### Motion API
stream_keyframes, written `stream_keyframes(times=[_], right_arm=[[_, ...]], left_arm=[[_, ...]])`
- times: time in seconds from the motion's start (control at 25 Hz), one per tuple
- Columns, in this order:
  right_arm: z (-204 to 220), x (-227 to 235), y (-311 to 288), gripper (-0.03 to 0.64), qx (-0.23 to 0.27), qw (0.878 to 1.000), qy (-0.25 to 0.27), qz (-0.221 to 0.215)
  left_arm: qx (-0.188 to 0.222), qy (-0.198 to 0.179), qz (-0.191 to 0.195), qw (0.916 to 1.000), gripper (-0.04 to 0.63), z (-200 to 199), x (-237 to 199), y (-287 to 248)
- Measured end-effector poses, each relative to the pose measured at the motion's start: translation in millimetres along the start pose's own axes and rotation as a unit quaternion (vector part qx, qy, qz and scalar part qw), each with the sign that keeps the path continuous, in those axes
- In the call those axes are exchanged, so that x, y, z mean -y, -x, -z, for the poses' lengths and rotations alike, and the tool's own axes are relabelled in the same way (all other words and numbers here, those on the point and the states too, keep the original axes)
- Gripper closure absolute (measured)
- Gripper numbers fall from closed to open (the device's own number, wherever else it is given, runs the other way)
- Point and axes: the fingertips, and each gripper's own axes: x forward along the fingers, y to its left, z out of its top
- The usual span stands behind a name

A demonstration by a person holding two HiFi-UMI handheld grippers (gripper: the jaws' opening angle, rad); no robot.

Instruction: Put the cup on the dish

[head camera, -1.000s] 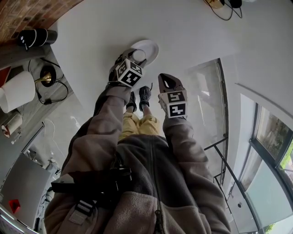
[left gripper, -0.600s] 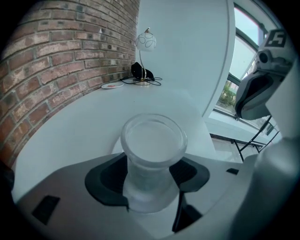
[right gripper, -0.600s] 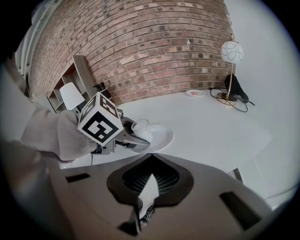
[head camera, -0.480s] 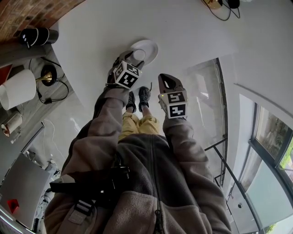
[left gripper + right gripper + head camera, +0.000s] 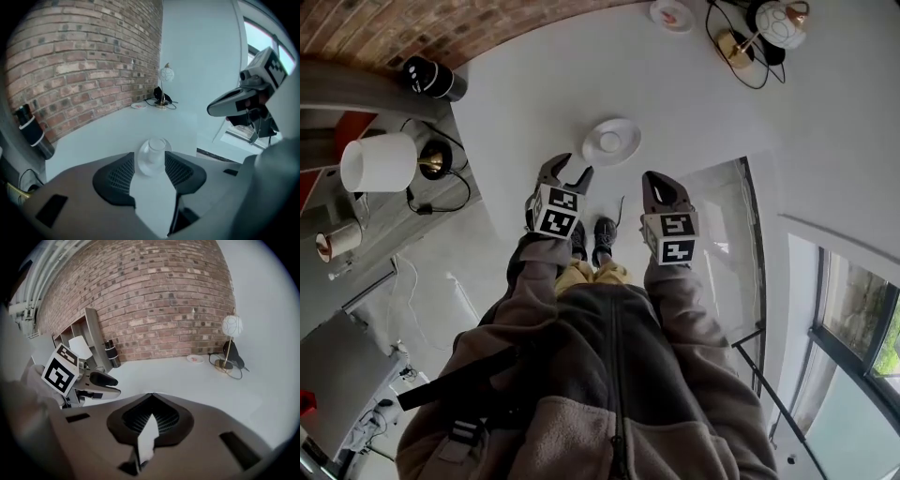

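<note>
- From the head view, the cup [image 5: 612,142] is standing upright in the middle of the dish [image 5: 627,130]. Both are resting on the white surface [image 5: 534,84], just ahead of the two tools.
- The left gripper [image 5: 570,169] is hanging in the air short of the dish and apart from it. Its jaws are spread wide with nothing between them.
- The right gripper [image 5: 656,183] is hovering beside the left one, a little further from the dish, with its jaws drawn together to a point.
- The person's shoes [image 5: 592,239] are showing between the two sleeves.
- From the left gripper view, the left gripper [image 5: 150,161] is pointing at the cup [image 5: 156,150] on its dish [image 5: 149,168], which are showing through the gap, beyond the tips.
- Its jaws have just been closing a little, yet they are standing well apart. The pads are touching nothing.
- The right gripper [image 5: 220,107] is floating at the right edge, and a globe lamp [image 5: 166,74] is standing far back by the brick wall [image 5: 84,61].
- From the right gripper view, the right gripper [image 5: 151,397] is holding nothing. Its jaws are meeting at the tips, leaving only a thin sliver of the white surface showing lower down.
- The left gripper [image 5: 112,385] is hanging to the left with its fingers parted, and the cup is out of this view.
</note>
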Motion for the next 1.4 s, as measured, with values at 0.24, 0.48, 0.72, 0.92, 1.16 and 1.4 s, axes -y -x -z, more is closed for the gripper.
stream_keyframes(times=[0.24,0.48,0.72,0.92,1.16,1.4], right_arm=[[-66.8,-17.3,35.1,0.614,0.075,0.997,0.034,0.008],[-114.8,-33.8,68.5,0.614,0.116,0.991,0.058,0.013],[-158.9,-39.7,92.6,0.614,0.164,0.984,0.071,0.022],[-188.7,-43.0,108.0,0.614,0.196,0.977,0.084,0.029],[-248.1,-41.8,131.1,0.614,0.272,0.958,0.087,0.035],[-283.8,-46.2,149.6,0.614,0.306,0.945,0.104,0.046]], left_arm=[[0.082,-0.003,-0.059,0.9949,0.473,-63.1,-22.5,68.5],[0.156,-0.019,-0.093,0.9832,0.544,-115.9,-32.1,129.7],[0.211,-0.037,-0.101,0.9715,0.589,-161.3,-32.1,175.0],[0.247,-0.042,-0.106,0.9623,0.589,-195.0,-32.3,205.4],[0.290,-0.041,-0.125,0.9479,0.589,-243.5,-40.2,239.1],[0.337,-0.054,-0.138,0.9299,0.589,-279.5,-45.7,279.0]])
